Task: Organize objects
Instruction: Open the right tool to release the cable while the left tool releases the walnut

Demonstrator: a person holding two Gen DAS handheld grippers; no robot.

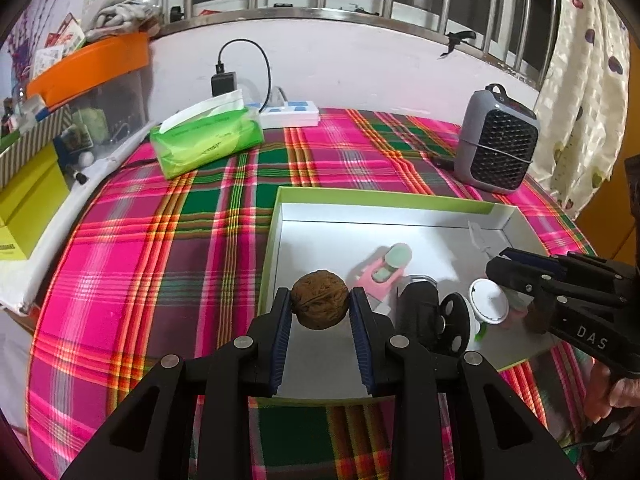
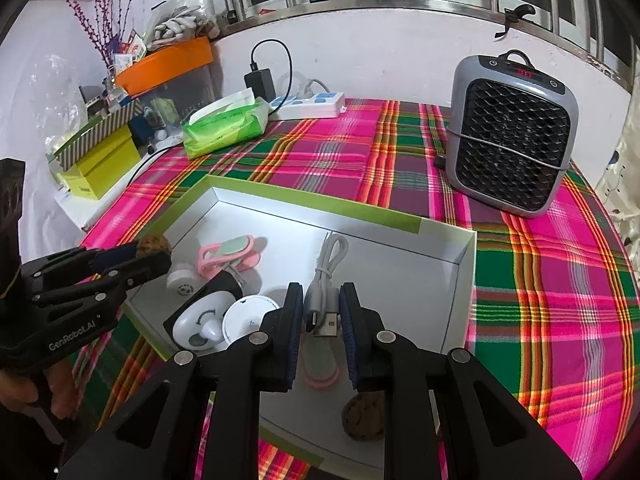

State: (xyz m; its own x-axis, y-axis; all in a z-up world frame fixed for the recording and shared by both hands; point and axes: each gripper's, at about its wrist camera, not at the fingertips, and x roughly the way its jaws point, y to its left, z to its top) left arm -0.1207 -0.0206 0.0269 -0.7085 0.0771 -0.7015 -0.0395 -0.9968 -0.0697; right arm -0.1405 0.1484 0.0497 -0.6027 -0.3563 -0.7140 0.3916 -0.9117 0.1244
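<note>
While both hands hover over the shallow white box (image 2: 448, 248) with the green rim, each one is carrying something meant for it. The left gripper (image 1: 320, 312) is clamped on a brown walnut (image 1: 319, 305), pads pressing its two sides, held above the near-left part of the box. The right gripper (image 2: 321, 312) is closed on a coiled white USB cable (image 2: 326, 280), the metal plug sticking out toward the near side, over the near-right part. Already lying in the box are a pink clip (image 2: 232, 254), a small white round container (image 2: 250, 320), a black-and-white gadget (image 2: 204, 320) and what looks like a second walnut (image 2: 362, 416) near the front wall. To my eye the step in hand is setting both items down inside. The walnut will roll, so it would be wise to lower it close to the floor of the box, perhaps against a wall or corner, before letting go. The cable is springy; it is better laid in the bare far-right area, clear of the clip, so the coil does not catch. On the plaid tabletop (image 2: 540, 280) beyond stand a grey heater (image 2: 512, 140) and a green tissue pack (image 2: 224, 128), well apart from the work.
</note>
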